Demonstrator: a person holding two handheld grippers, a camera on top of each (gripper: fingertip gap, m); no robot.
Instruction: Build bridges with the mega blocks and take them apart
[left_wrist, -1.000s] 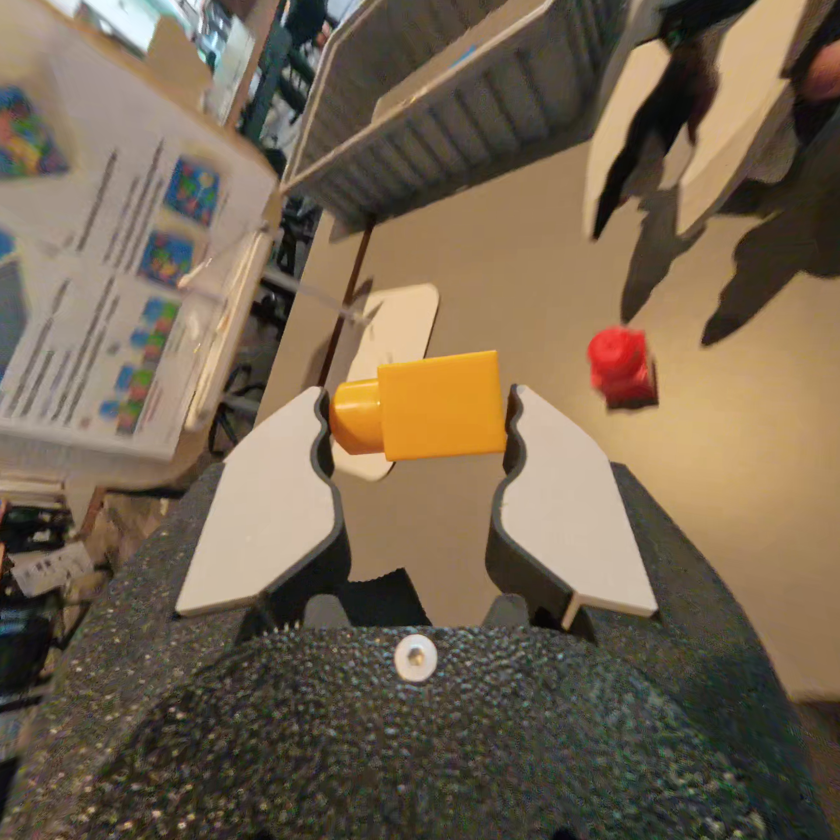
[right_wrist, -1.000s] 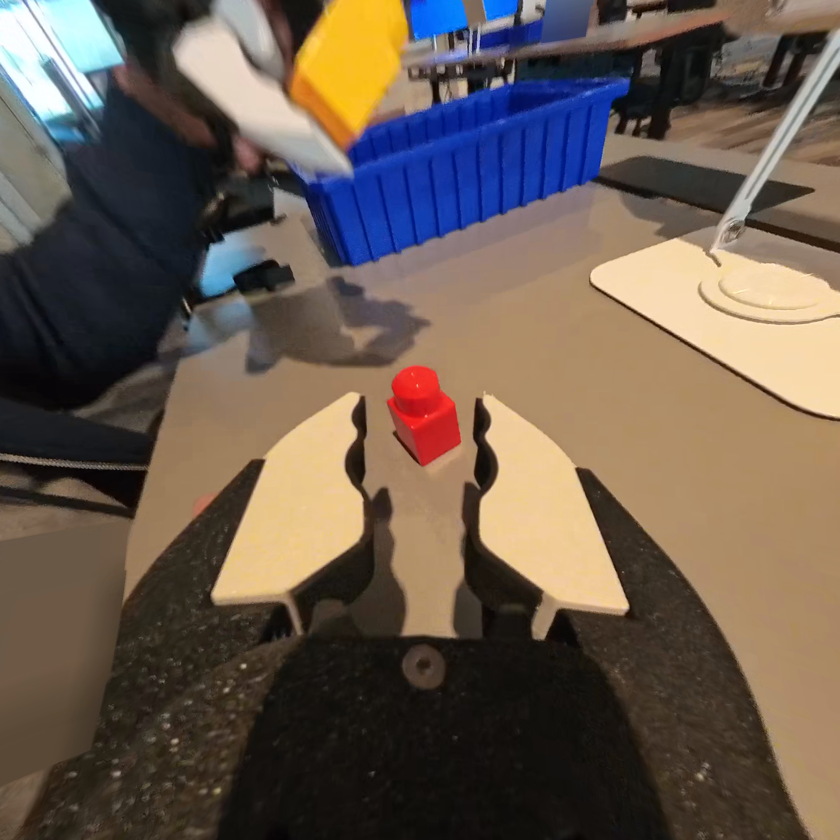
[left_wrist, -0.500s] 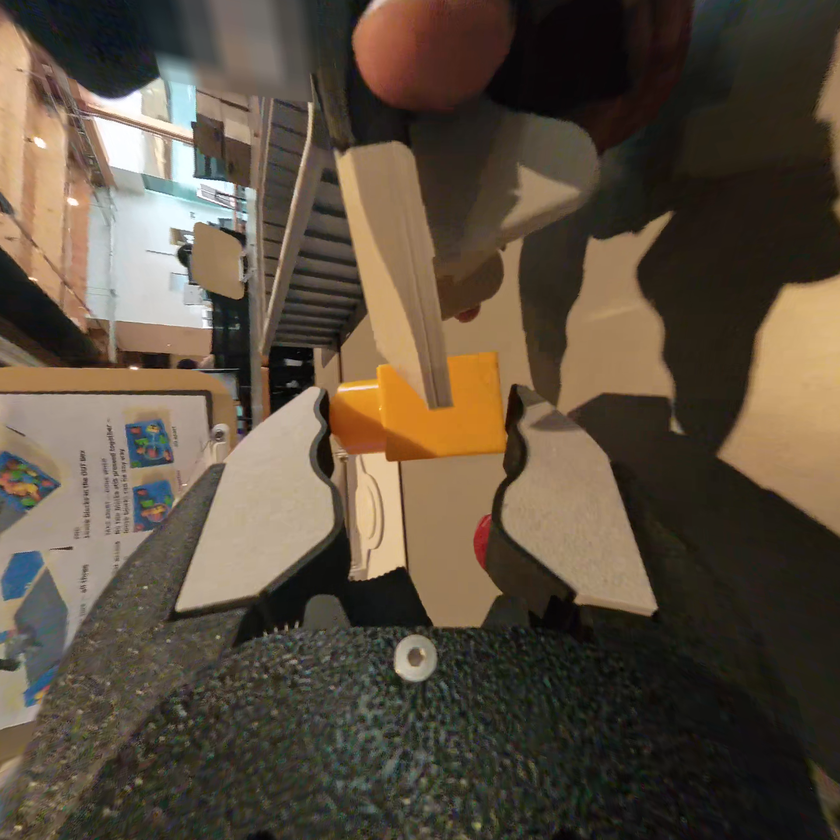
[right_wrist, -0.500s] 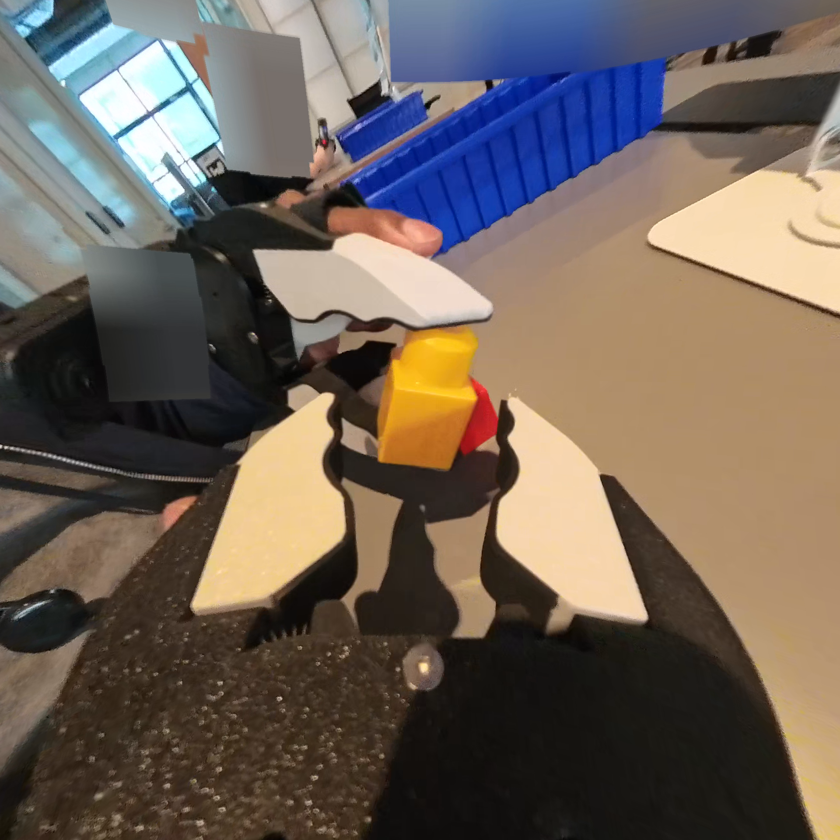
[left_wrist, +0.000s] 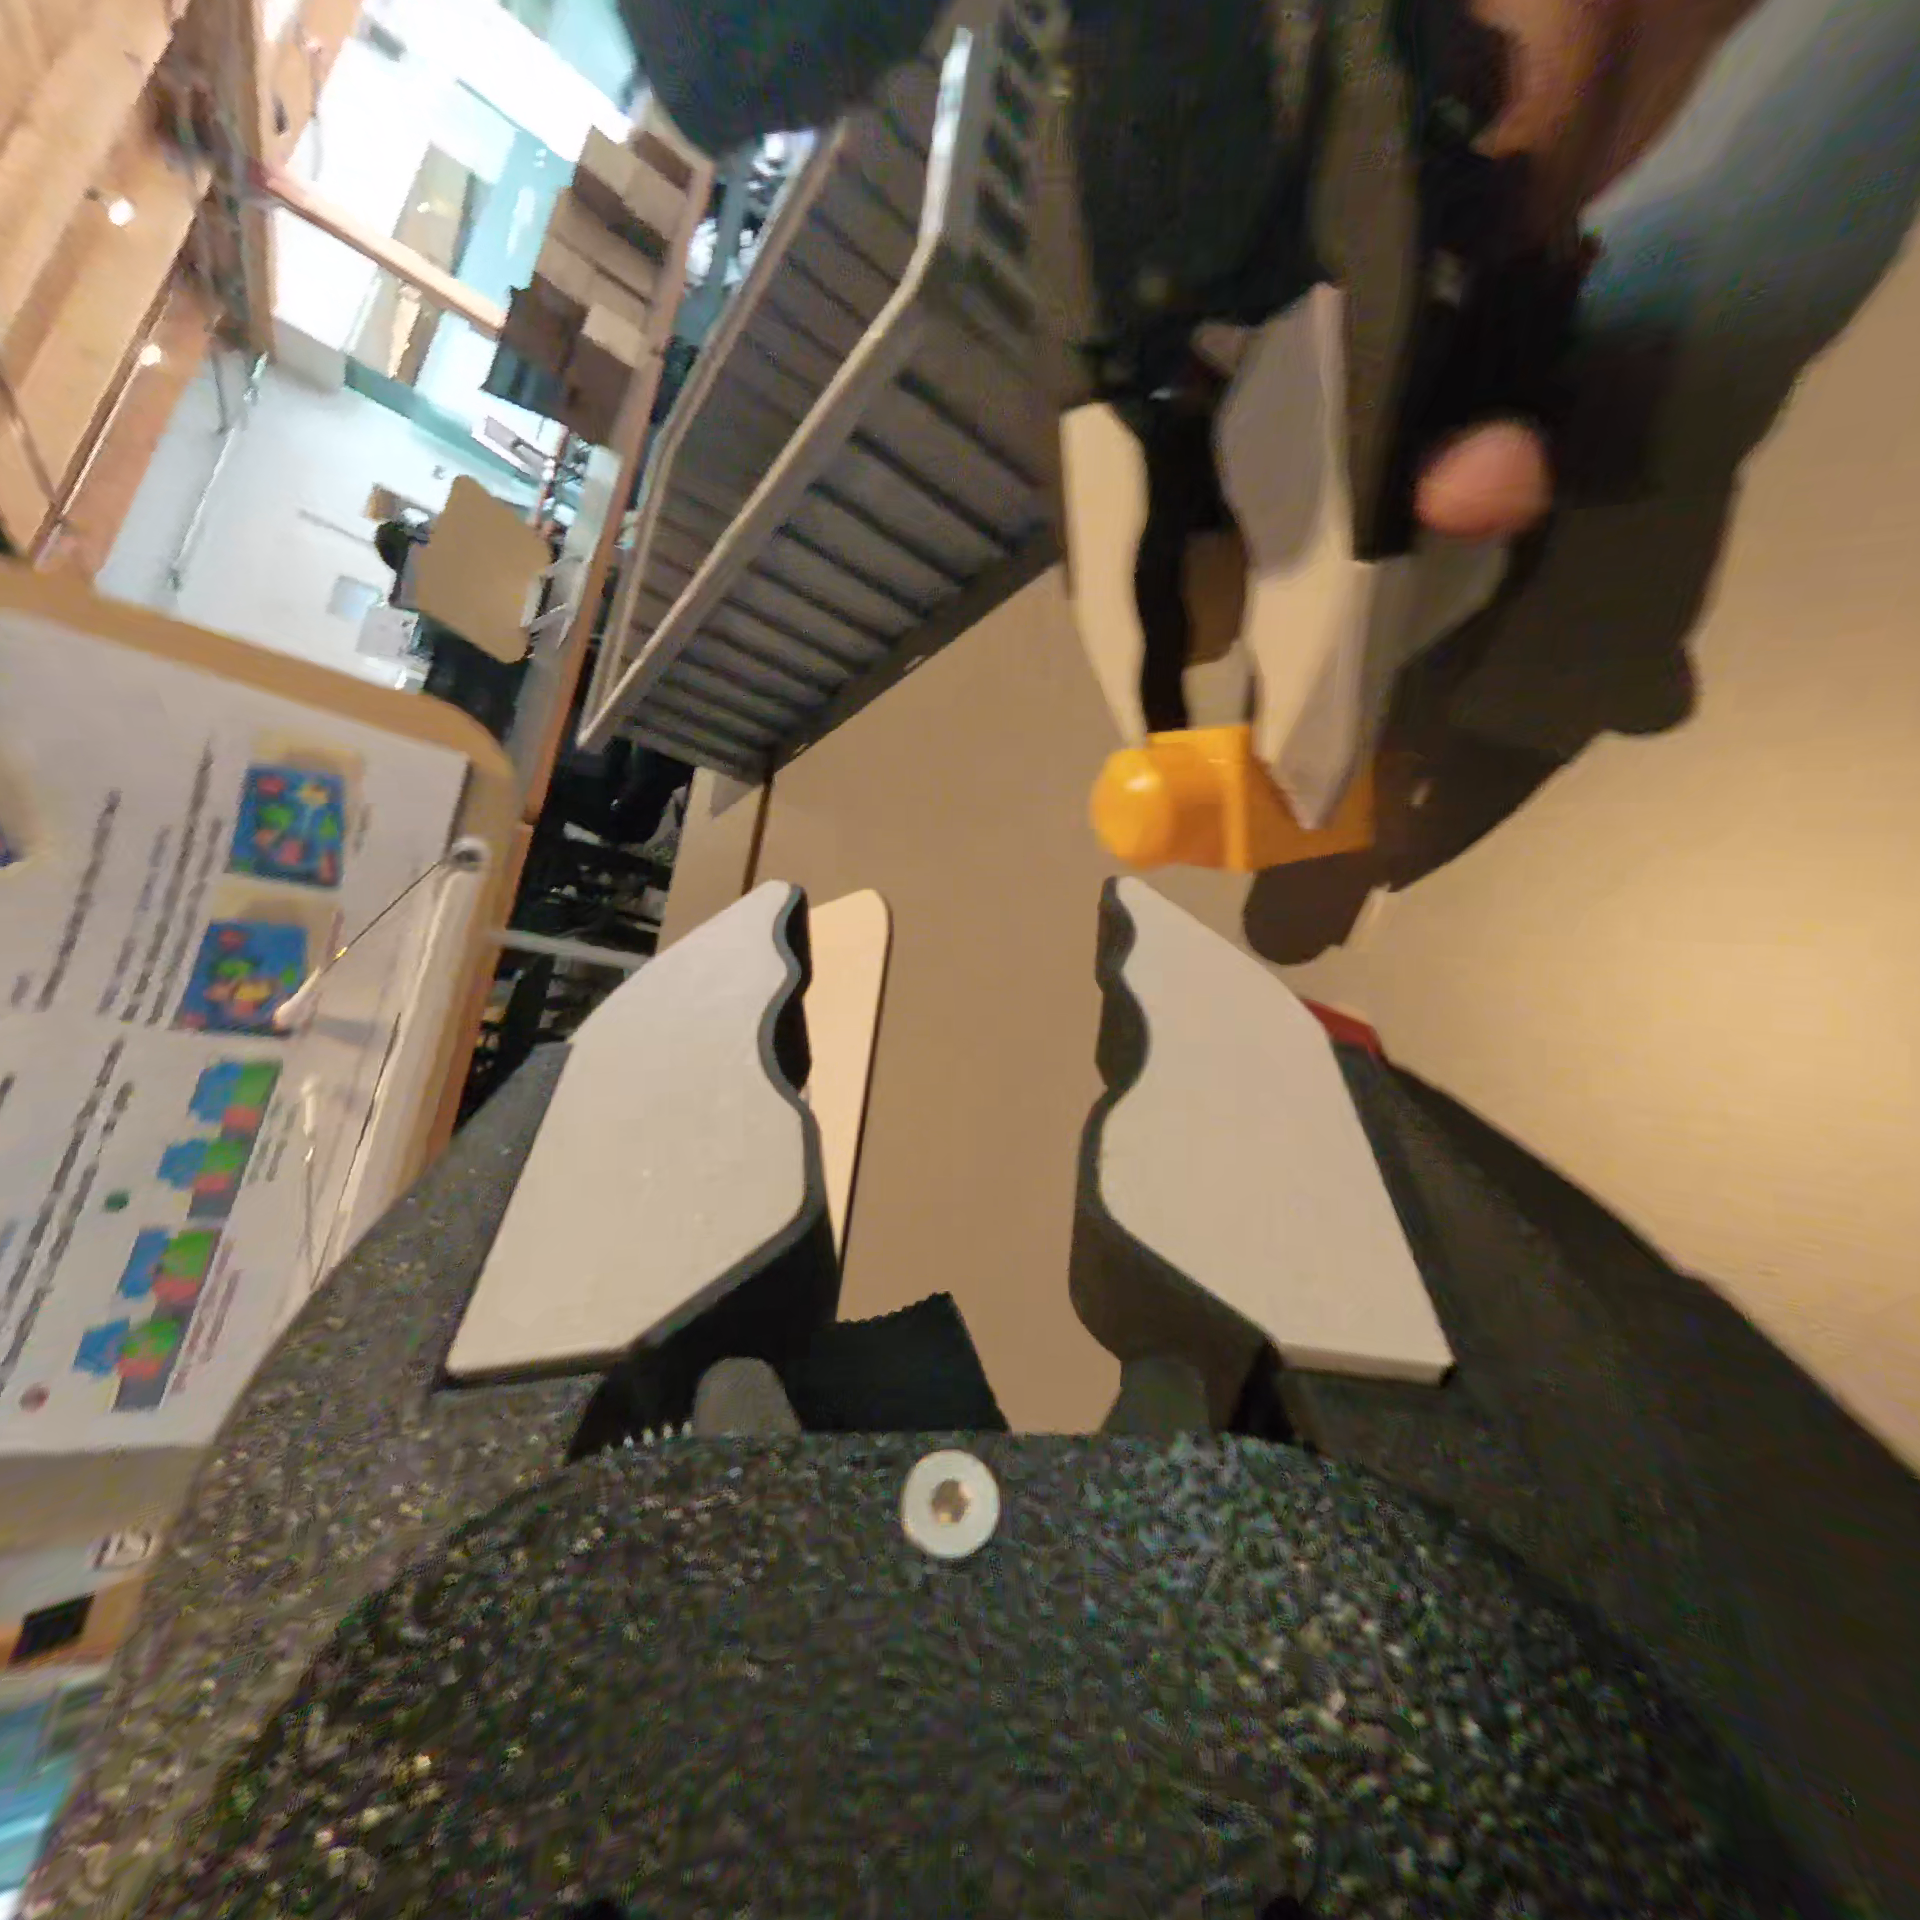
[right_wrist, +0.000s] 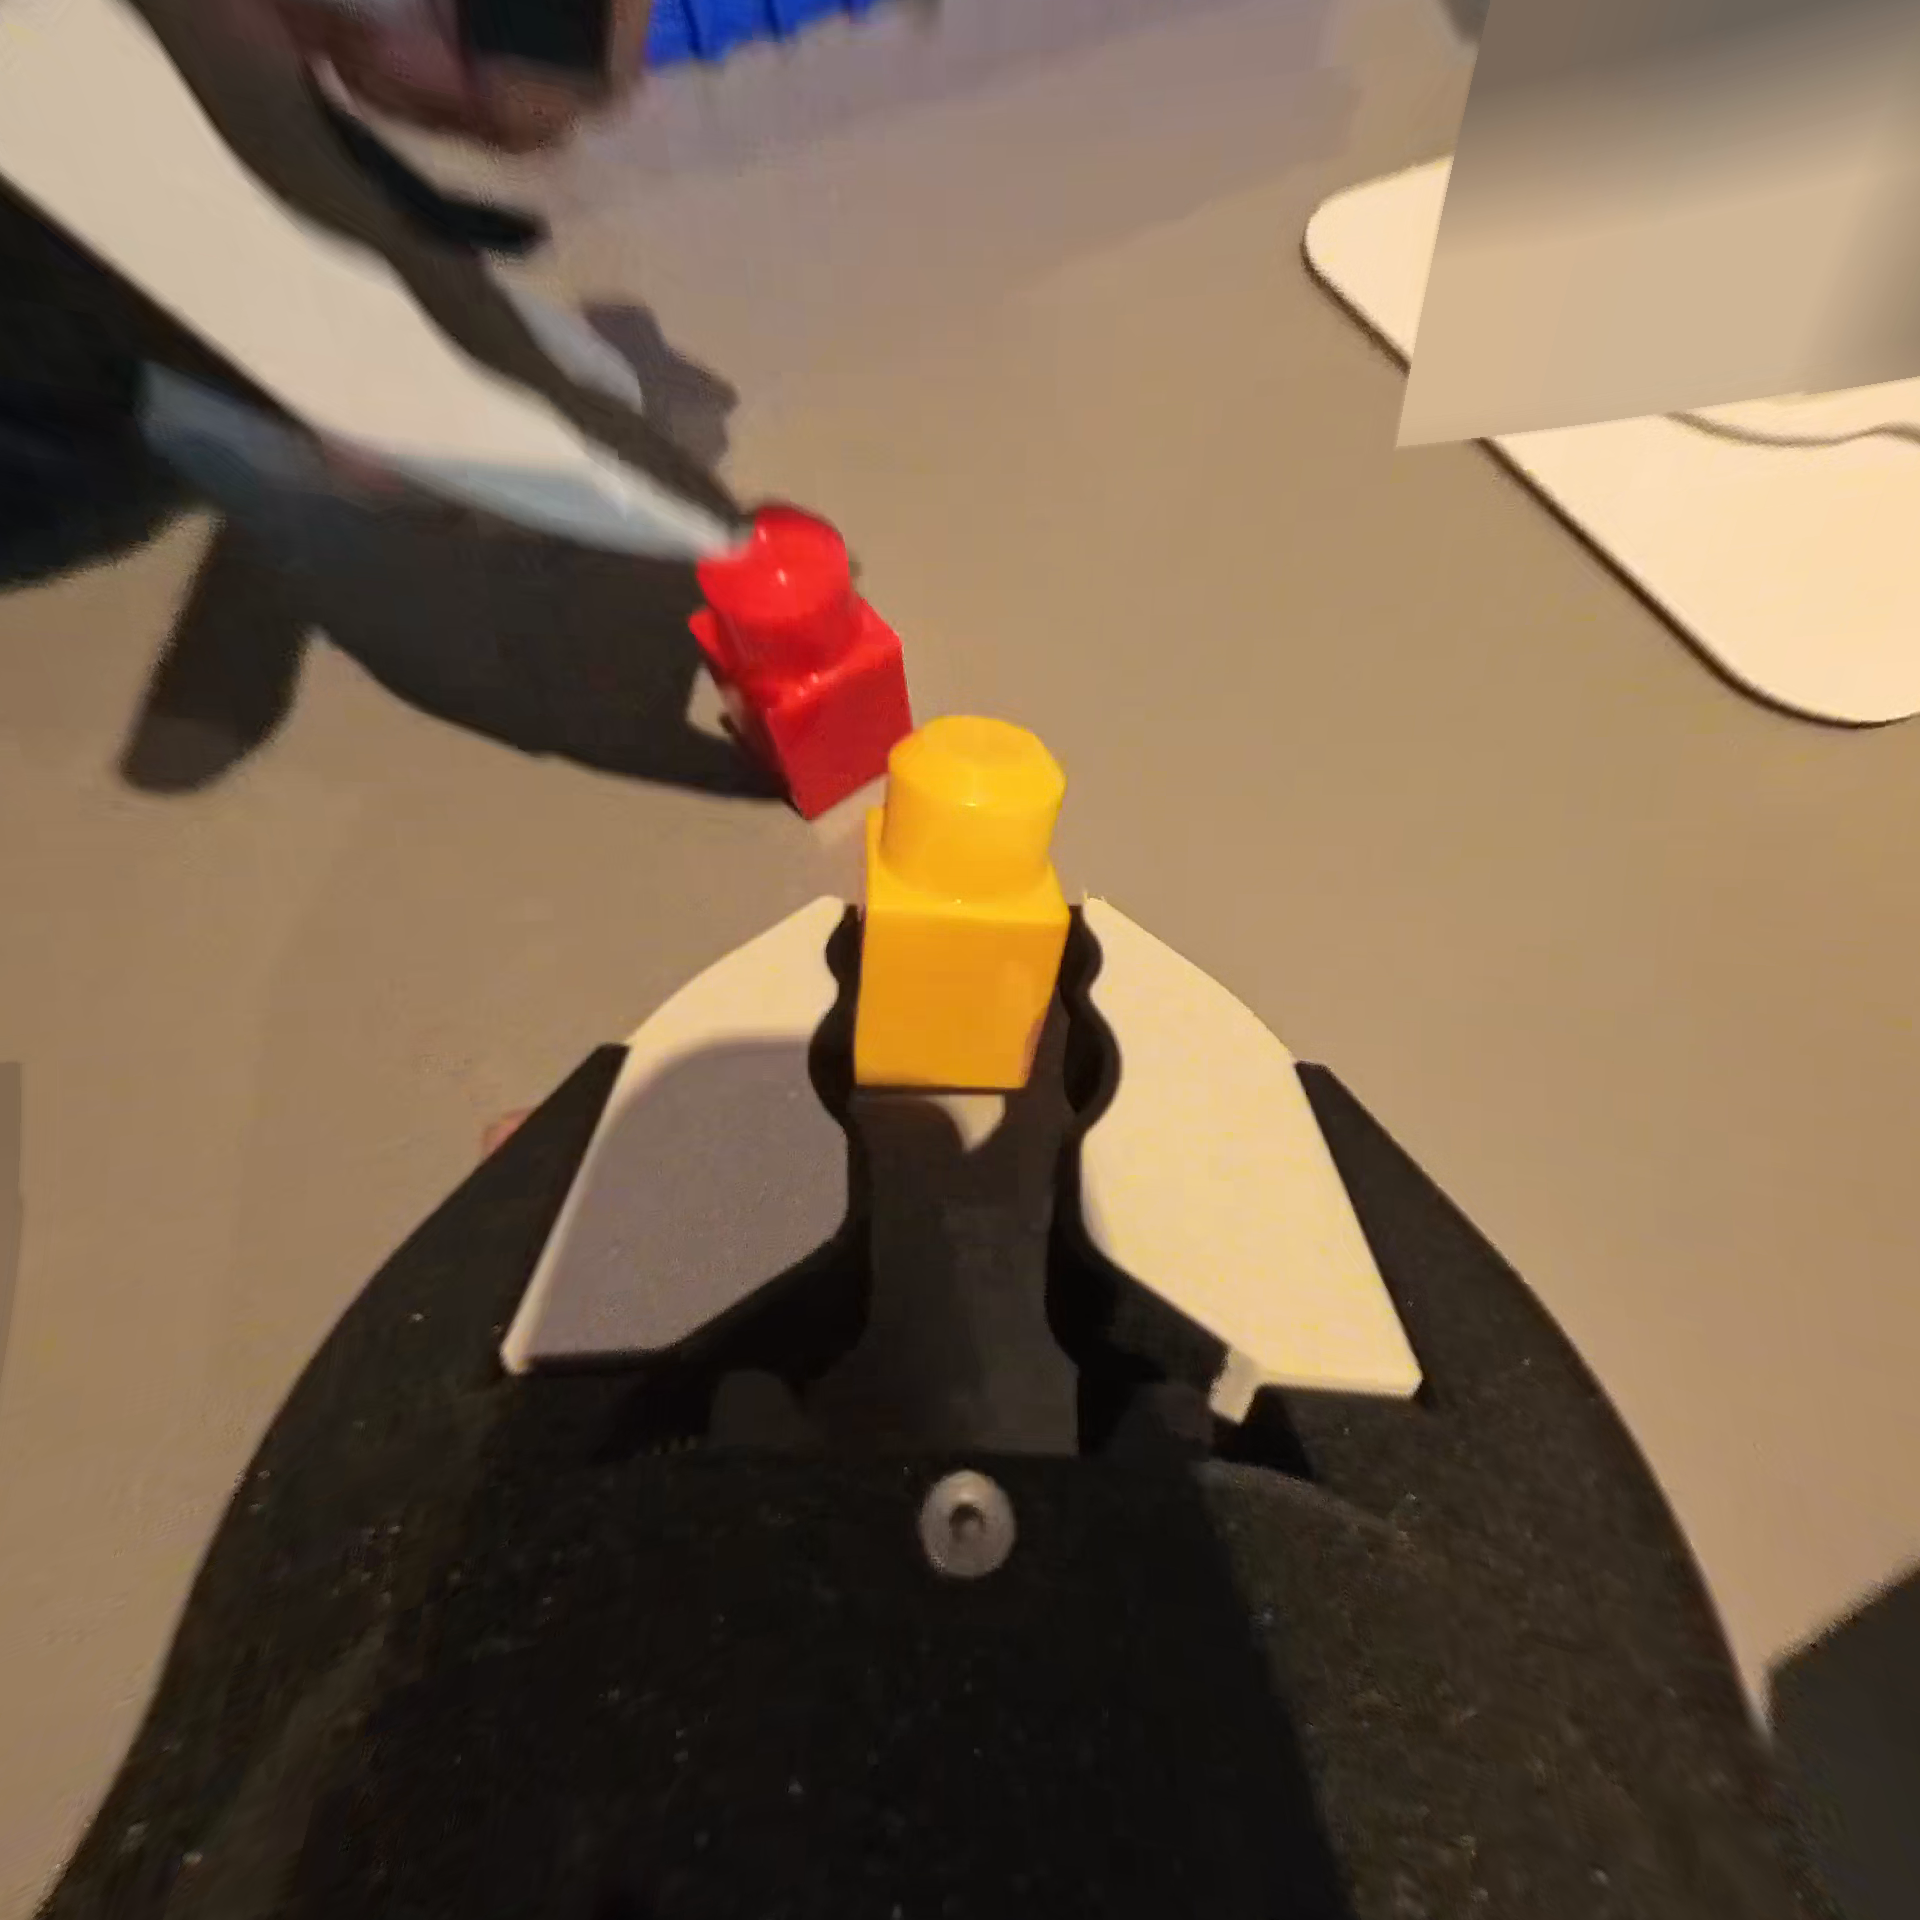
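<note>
The yellow block (right_wrist: 961, 971) is gripped between the fingers of the right claw (right_wrist: 961, 935), stud upward (its base is clear of the desk (right_wrist: 1351, 831)). The red block (right_wrist: 805, 665) is seen standing on the desk just beyond the yellow one, slightly to its left. The left claw (left_wrist: 951, 914) is spread apart with nothing between its fingers, and is seen blurred beside the red block in the right wrist view. A grey ribbed bin (left_wrist: 831, 468) is located at the desk's far edge.
</note>
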